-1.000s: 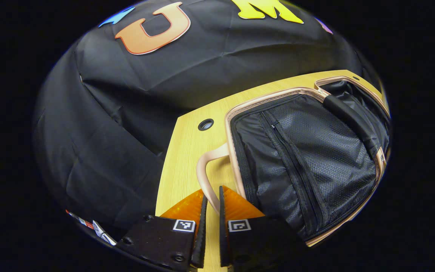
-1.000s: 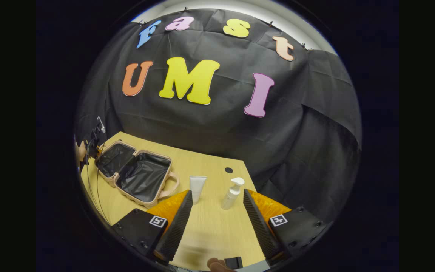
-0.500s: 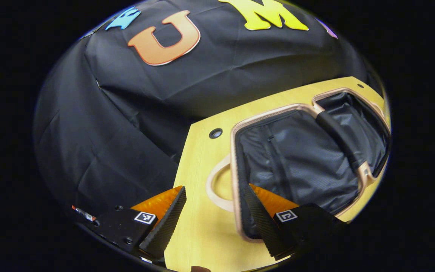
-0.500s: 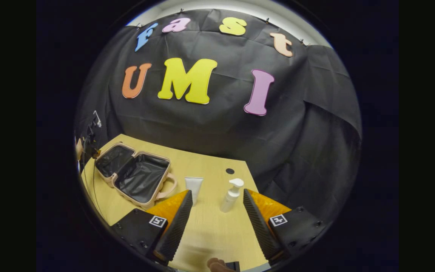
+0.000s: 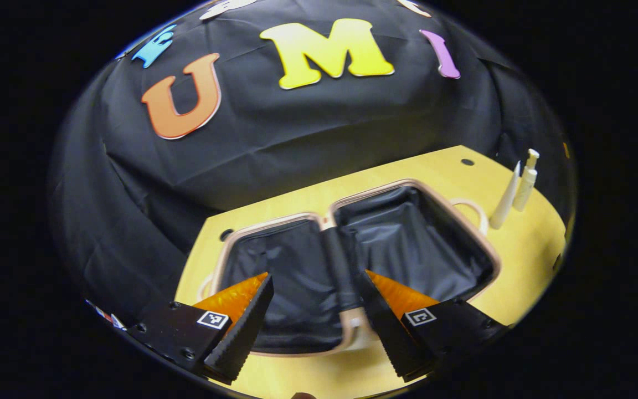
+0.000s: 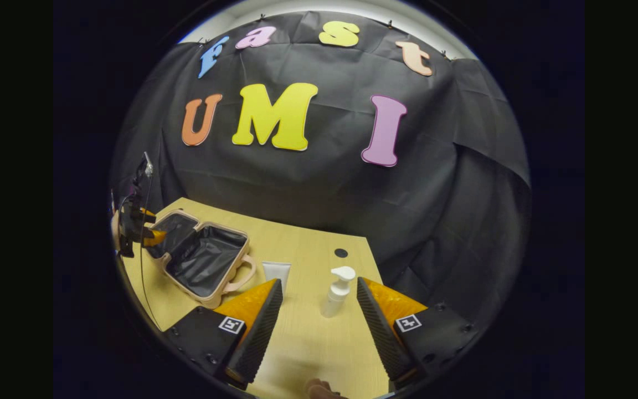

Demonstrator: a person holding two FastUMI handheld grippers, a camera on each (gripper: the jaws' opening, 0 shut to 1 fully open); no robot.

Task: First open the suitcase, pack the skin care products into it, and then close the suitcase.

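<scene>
The pink suitcase (image 5: 485,252) lies flat open on the wooden table (image 5: 518,244), both halves showing black lining. My left gripper (image 5: 313,327) hovers open over its near edge, holding nothing. Beyond the case stand a white tube (image 5: 504,199) and a white pump bottle (image 5: 525,180). In the right gripper view the open suitcase (image 6: 200,257) sits at the left, the tube (image 6: 276,272) and pump bottle (image 6: 338,291) stand ahead of my open right gripper (image 6: 314,327). The left gripper (image 6: 142,233) shows there at the case's far end.
The table has round cable holes (image 6: 341,252) near its back edge (image 5: 466,162). Black cloth walls close in behind and on both sides. Bare tabletop (image 6: 313,354) lies between my right gripper and the bottles. A cable (image 6: 142,288) hangs from the left gripper.
My left gripper let go of the suitcase handle, opened, and swung round to face across the open case. The right gripper stayed open and shifted slightly toward the bottles.
</scene>
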